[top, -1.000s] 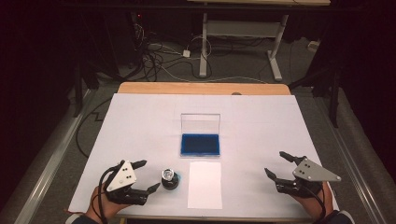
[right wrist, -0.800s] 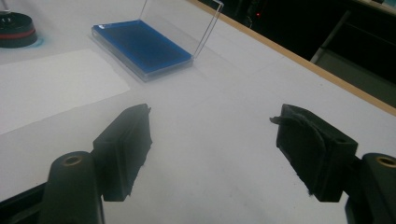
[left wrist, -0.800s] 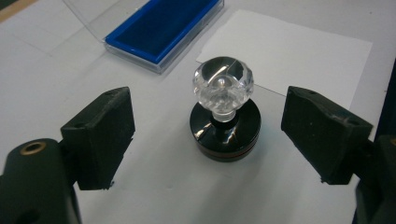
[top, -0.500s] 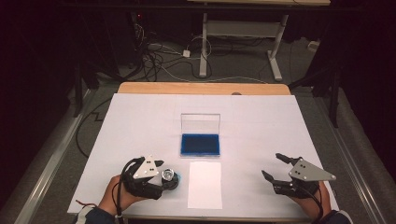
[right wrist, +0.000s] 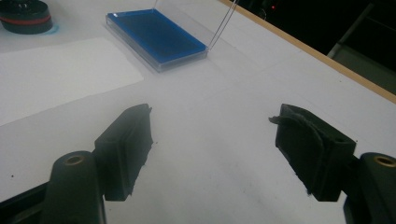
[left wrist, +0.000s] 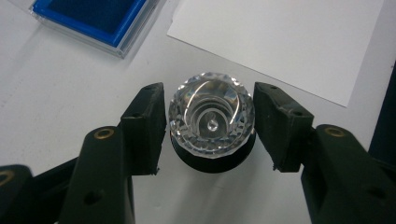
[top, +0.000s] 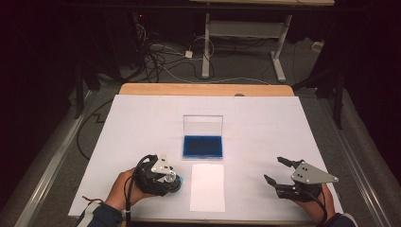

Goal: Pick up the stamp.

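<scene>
A faceted clear crystal ball (left wrist: 211, 122) on a round black base stands on the white table cover, left of a white paper sheet (top: 207, 187). My left gripper (top: 173, 180) has just been closing around the ball. Its two black pads (left wrist: 145, 126) now lie against the ball's sides. In the high view the gripper's grey plate hides most of the ball (top: 169, 178). My right gripper (top: 273, 169) rests near the front right of the table, open, with bare table between its jaws (right wrist: 212, 144).
A shallow blue-lined case (top: 203, 145) with its clear lid (top: 203, 125) standing upright lies at the table's middle, just beyond the paper (right wrist: 56, 70). The table's wooden far edge (top: 203, 89) borders a dark floor with cables and desk legs. A person's hands hold both grippers at the near edge.
The left gripper slid right from the table's front left to the crystal ball and closed its jaws onto it. The right gripper stayed where it was.
</scene>
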`<state>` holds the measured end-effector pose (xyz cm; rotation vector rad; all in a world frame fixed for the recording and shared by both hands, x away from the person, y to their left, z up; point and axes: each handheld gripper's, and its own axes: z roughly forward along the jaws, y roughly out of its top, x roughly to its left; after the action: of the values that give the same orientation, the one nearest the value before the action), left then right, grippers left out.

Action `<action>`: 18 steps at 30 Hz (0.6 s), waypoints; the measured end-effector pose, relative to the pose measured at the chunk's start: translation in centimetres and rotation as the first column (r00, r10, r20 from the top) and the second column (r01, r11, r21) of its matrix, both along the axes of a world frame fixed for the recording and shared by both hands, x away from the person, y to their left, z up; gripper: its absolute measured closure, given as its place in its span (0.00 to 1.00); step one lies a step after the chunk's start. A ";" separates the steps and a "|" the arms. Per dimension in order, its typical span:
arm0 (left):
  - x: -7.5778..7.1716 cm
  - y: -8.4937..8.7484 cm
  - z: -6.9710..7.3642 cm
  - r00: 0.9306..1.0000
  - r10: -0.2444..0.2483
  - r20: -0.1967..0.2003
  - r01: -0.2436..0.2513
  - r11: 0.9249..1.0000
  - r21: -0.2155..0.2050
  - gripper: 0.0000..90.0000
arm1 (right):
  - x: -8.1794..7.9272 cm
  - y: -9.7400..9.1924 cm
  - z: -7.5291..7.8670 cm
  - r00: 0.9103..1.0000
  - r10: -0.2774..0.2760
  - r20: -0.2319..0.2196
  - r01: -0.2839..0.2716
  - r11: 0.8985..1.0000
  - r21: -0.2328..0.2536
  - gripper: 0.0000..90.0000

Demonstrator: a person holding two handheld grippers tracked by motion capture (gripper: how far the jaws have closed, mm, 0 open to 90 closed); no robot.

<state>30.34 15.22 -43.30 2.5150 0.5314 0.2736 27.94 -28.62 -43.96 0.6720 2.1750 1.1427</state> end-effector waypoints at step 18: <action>0.0 -0.1 0.0 1.000 -0.018 0.020 0.017 0.999 0.036 0.59 | -0.2 0.5 -0.1 0.998 0.057 -0.023 -0.058 0.998 -0.027 0.32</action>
<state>30.35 15.08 -43.27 2.5476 0.5010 0.3039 27.75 -28.15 -44.11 0.6165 2.2378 1.1373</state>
